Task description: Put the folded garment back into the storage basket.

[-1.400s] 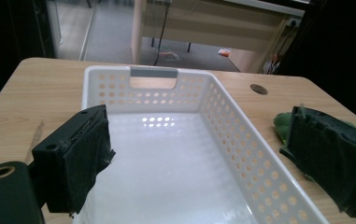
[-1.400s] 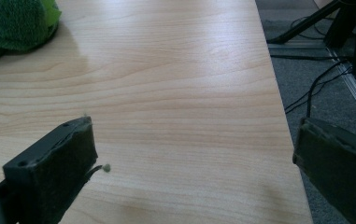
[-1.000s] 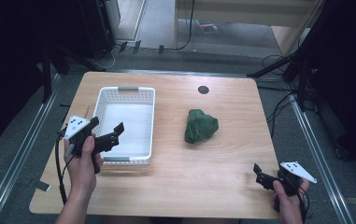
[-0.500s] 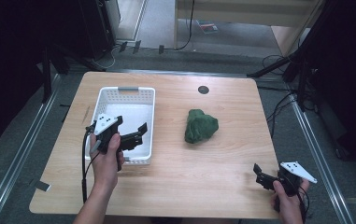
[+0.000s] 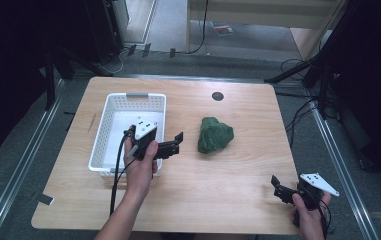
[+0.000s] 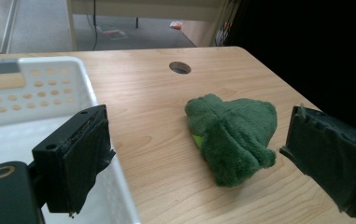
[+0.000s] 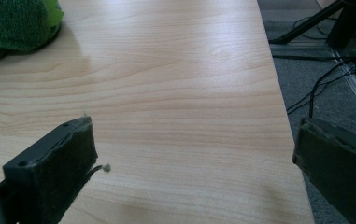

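Green plush toy [image 5: 215,135] on table beside white basket [image 5: 109,125]; basket empty

wooden table [image 5: 228,190], round cable hole [image 5: 218,96]

A lab-like recording space is suggested: a bare wooden table [image 5: 228,190] is enclosed by metal rails [image 5: 18,165] on a grey floor. Beyond the left gripper [image 5: 170,145], cables [image 5: 198,30] and black stands [image 5: 323,70] are seen against dark surroundings.
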